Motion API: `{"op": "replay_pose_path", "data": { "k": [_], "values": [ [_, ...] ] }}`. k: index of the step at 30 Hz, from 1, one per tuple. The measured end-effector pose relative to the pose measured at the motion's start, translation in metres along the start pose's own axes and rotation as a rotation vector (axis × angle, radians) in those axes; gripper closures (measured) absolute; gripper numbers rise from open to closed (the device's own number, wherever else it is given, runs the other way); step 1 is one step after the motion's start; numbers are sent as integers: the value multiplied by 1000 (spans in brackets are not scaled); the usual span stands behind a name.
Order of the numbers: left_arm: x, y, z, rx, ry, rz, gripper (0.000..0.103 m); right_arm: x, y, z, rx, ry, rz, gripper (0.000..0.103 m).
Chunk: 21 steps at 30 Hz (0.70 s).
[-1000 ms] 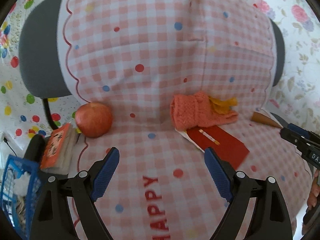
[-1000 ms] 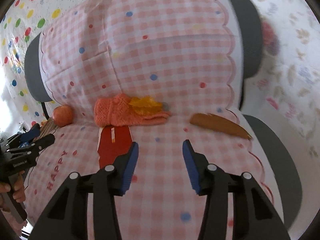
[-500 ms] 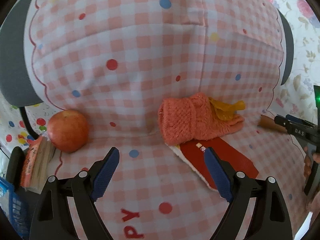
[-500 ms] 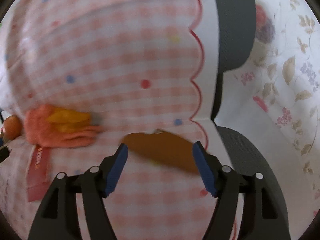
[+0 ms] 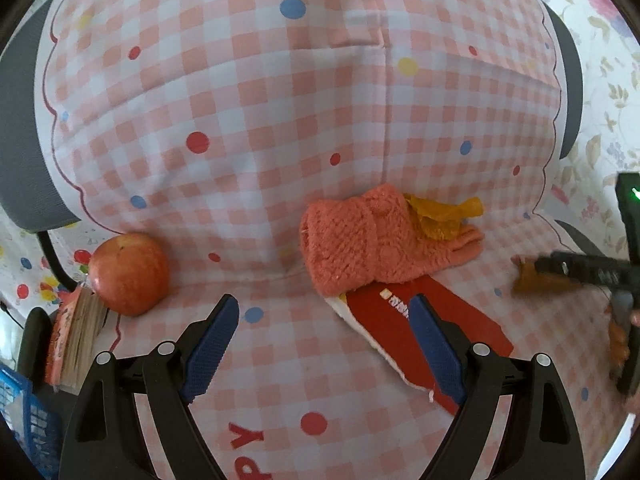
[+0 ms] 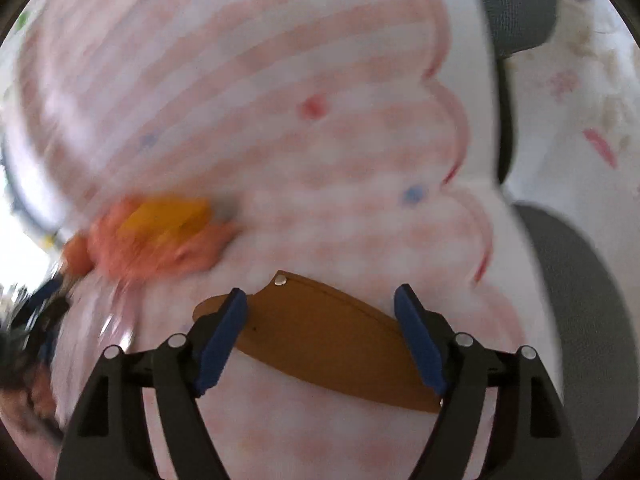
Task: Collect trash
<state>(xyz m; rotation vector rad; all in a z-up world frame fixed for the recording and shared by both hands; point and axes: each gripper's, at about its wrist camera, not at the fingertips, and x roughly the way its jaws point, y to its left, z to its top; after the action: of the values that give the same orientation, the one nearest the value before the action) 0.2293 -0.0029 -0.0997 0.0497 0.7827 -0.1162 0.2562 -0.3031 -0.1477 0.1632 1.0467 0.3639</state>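
While its jaws have just been opening, the right hand-held gripper (image 6: 320,316) straddles the brown leather pouch (image 6: 320,344), ungripped.

pink-and-white checked cloth (image 5: 280,120) with coloured dots and a scalloped red edge, draped over the seat and backrest of a grey mesh chair (image 5: 20,152); red letters printed near the cloth's front edge. red apple (image 5: 129,274) resting on the seat at the left, near the cloth's edge. just left of the apple, a small stack of paper or card with an orange cover (image 5: 74,344), touching the apple or nearly so. blue mesh basket (image 5: 20,416) at the lower left corner, off the seat. dotted sheet (image 5: 24,264) behind the chair on the left, floral sheet (image 5: 608,92) on the right. right wrist view blurred; grey chair parts (image 6: 516,4) beside the cloth.
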Motion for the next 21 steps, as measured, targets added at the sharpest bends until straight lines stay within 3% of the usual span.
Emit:
{"op": "replay_pose_path", "data": {
  "k": [7, 12, 17, 21],
  "values": [
    [-19, 6, -14, 9, -4, 1, 17, -26, 42, -43, -60, 77, 76, 25],
    [-25, 10, -22, -3, -2, 20, 17, -44, 55, -41, -143, -43, -77, 25],
    [-25, 16, -22, -31, 1, 36, 17, -30, 73, -20, -206, -113, -147, 48],
    [-22, 23, -20, -37, -6, 35, 17, -4, 106, 7, -319, -143, -183, 52]
  ]
}}
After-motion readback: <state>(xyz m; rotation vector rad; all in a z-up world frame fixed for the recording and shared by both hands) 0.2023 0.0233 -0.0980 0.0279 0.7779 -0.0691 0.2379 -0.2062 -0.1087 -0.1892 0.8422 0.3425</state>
